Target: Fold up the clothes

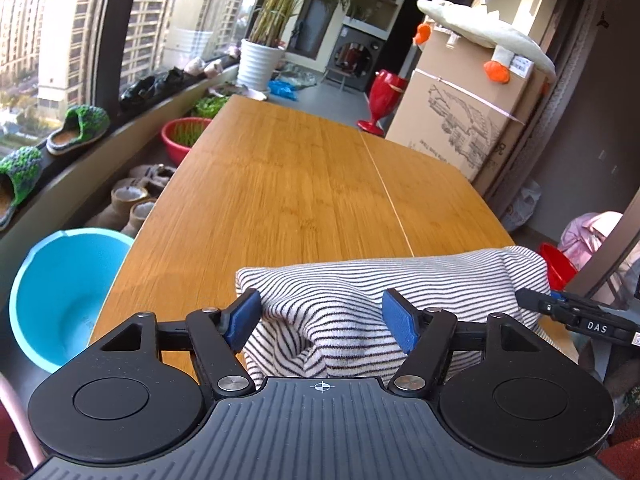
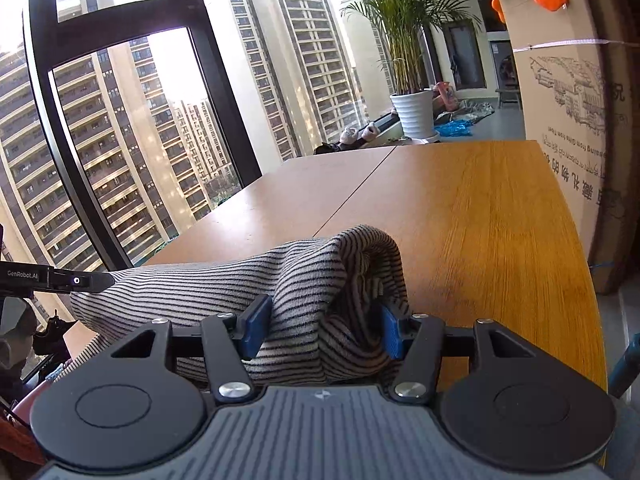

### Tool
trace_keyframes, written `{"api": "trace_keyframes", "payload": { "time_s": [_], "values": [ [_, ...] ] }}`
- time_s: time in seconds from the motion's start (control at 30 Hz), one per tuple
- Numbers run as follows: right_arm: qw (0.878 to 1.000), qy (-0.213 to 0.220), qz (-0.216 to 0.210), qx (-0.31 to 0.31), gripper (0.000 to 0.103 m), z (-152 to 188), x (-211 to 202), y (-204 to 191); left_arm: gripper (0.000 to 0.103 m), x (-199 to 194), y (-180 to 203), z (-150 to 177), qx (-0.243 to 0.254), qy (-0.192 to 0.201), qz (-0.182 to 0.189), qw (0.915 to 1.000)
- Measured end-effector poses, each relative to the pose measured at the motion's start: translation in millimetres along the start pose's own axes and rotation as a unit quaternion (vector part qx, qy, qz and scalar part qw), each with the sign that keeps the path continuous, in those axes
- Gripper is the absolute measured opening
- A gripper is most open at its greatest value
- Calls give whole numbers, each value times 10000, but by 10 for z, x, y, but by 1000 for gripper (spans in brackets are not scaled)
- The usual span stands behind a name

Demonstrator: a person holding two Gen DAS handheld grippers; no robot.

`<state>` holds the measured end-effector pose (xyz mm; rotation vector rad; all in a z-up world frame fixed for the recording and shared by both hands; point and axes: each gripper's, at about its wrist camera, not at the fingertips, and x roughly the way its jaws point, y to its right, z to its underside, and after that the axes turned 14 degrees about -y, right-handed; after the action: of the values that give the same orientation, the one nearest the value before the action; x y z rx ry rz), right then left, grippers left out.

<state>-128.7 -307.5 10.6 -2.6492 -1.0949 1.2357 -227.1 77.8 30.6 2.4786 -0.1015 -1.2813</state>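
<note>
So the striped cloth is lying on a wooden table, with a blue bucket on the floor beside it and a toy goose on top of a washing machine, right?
Nearly. The toy goose lies on top of a cardboard box, not a washing machine; the left wrist view shows this. The rest holds: the striped cloth is on the wooden table, with the blue bucket on the floor beside it.

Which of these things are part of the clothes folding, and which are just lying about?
Part of the job:
striped garment, bunched at the near table edge
left gripper, garment between its fingers
right gripper, garment between its fingers
wooden table

Lying about:
blue basin
green slippers
potted palm
cardboard box
plush duck
</note>
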Motion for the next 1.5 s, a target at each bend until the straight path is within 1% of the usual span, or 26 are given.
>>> {"api": "trace_keyframes", "payload": {
  "time_s": [0.03, 0.17, 0.3, 0.4, 0.5, 0.6, 0.63, 0.7, 0.8, 0.87, 0.93, 1.0, 1.03, 1.07, 1.1, 1.17, 1.2, 1.23, 1.27, 1.33, 1.4, 1.43, 1.5],
  "values": [
    [10000, -14, -35, -1, 59, 13, -9, 16, 73, 28, -12, 28, -68, -69, 66, 9999],
    [9997, 29, -168, 158, 59, 38, 35, 107, 75, 49, -14, 66, -26, -68, 145, 9999],
    [9994, 29, -219, 260, 60, 23, 15, 95, 79, 206, -21, -121, 46, -181, 297, 9994],
    [9996, 41, -201, 205, 60, -58, 79, 128, 80, 434, 66, -372, 265, -199, 264, 9991],
    [9998, 120, -10, 137, 60, -222, 188, 174, 79, 691, 209, -685, 512, -105, 53, 9986],
    [9992, 175, 157, 332, 62, -367, 301, 316, 79, 929, 336, -927, 807, 53, -173, 9966],
    [9988, 183, 205, 402, 64, -410, 329, 369, 79, 1002, 360, -988, 875, 117, -211, 9959],
    [9980, 179, 294, 527, 70, -479, 366, 461, 80, 1114, 371, -1071, 872, 190, -174, 9959],
    [9976, 149, 365, 565, 73, -532, 411, 519, 81, 1215, 342, -1085, 840, 348, -54, 9958],
    [9975, 157, 471, 500, 74, -531, 415, 484, 83, 1216, 294, -1068, 731, 367, 54, 9966],
    [9971, 206, 618, 391, 74, -500, 379, 407, 84, 1205, 289, -1052, 709, 389, 57, 9967],
    [9961, 265, 807, 256, 75, -474, 327, 326, 85, 1195, 319, -1036, 741, 414, -29, 9964],
    [9950, 305, 934, 182, 78, -465, 293, 278, 86, 1194, 333, -1033, 754, 426, -67, 9962],
    [9932, 390, 1090, 91, 79, -466, 242, 215, 86, 1193, 338, -1034, 753, 432, -90, 9962],
    [9911, 526, 1225, -32, 81, -478, 178, 142, 87, 1195, 334, -1038, 739, 427, -89, 9963],
    [9871, 851, 1325, -298, 93, -527, 50, 19, 88, 1200, 323, -1045, 706, 415, -72, 9966],
    [9853, 1016, 1308, -429, 103, -558, -6, -36, 88, 1199, 317, -1045, 694, 413, -64, 9967],
    [9846, 1126, 1224, -542, 103, -590, -39, -83, 88, 1197, 312, -1044, 683, 412, -57, 9968],
    [9855, 1143, 1094, -615, 103, -623, -40, -116, 88, 1196, 306, -1044, 671, 410, -50, 9969],
    [9910, 988, 721, -542, 103, -662, 65, -104, 89, 1193, 297, -1043, 655, 409, -42, 9970],
    [9966, 720, 342, -214, 103, -651, 252, -24, 89, 1190, 293, -1041, 647, 408, -42, 9971],
    [9975, 634, 312, -29, 103, -621, 352, 24, 89, 1189, 291, -1042, 641, 406, -37, 9971],
    [9970, 628, 449, 76, 103, -573, 454, 57, 90, 1190, 282, -1046, 624, 395, -8, 9973]
  ]
}}
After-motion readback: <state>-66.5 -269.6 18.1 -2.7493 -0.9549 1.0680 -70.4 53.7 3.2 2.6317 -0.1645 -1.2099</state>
